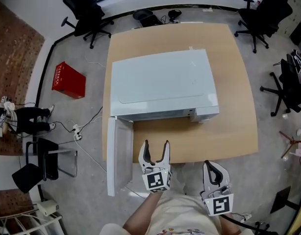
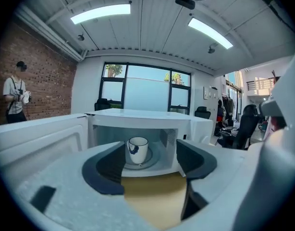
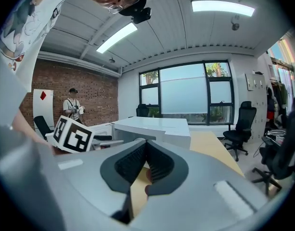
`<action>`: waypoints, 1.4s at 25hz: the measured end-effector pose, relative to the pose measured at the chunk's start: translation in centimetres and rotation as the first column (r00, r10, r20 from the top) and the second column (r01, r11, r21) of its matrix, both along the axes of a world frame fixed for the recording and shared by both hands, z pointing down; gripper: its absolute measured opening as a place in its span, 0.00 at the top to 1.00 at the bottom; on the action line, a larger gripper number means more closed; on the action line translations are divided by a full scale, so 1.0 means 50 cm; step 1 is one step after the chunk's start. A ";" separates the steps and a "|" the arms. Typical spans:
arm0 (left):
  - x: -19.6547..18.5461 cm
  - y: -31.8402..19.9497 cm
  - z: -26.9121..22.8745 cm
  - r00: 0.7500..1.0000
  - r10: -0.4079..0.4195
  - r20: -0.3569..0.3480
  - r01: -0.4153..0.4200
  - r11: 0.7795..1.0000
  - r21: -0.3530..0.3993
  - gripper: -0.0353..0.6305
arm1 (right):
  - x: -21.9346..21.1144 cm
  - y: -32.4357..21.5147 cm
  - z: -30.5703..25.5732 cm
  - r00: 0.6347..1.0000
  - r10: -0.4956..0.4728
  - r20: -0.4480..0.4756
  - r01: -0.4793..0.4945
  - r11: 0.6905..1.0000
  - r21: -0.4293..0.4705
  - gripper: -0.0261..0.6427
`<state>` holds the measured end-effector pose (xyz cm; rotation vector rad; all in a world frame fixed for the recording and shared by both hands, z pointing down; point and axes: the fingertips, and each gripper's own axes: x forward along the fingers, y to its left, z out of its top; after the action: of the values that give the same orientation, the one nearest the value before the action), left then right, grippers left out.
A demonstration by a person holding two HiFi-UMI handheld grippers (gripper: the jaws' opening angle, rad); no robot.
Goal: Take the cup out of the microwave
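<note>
Wide left claw point(image 2: 151, 147), cup point(image 2: 137, 150) beyond, microwave point(image 2: 138, 120) half-hidden

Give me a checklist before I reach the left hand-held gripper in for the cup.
1. White microwave oven, door swung open: ok.
2. White ceramic cup with a blue mark upright on the turntable plate: ok.
3. Left hand-held gripper jaws apart, gripping nothing: ok.
4. Left hand-held gripper aimed at the cup: ok; the cup shows between its jaws, well ahead, not yet reached.
5. Right hand-held gripper shut, empty, back from the light wooden table: ok.
6. Cup's contents: cannot tell.
</note>
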<state>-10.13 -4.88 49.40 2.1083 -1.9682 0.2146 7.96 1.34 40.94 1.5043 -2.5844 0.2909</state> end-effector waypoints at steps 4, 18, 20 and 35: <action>-0.024 -0.092 0.072 1.000 -0.007 0.022 0.007 1.000 -0.023 0.44 | -0.005 -0.019 0.021 0.999 0.036 -0.016 -0.036 0.999 -0.013 0.95; -0.062 -0.255 0.210 0.999 -0.019 0.028 0.020 0.997 -0.068 0.40 | -0.025 -0.075 0.102 0.996 0.056 -0.062 -0.061 0.995 -0.080 0.95; -0.066 -0.277 0.225 0.999 -0.027 0.030 0.029 0.997 -0.072 0.40 | -0.031 -0.071 0.110 0.996 0.049 -0.068 -0.055 0.993 -0.100 0.95; -0.071 -0.406 0.257 0.994 -0.051 0.100 0.057 0.996 -0.065 0.34 | -0.073 -0.066 0.139 0.998 0.007 -0.068 -0.018 0.987 -0.158 0.95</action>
<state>-13.68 -25.19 62.27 2.0356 -2.0393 0.3764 4.33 -1.96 47.90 1.4497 -2.4374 0.4291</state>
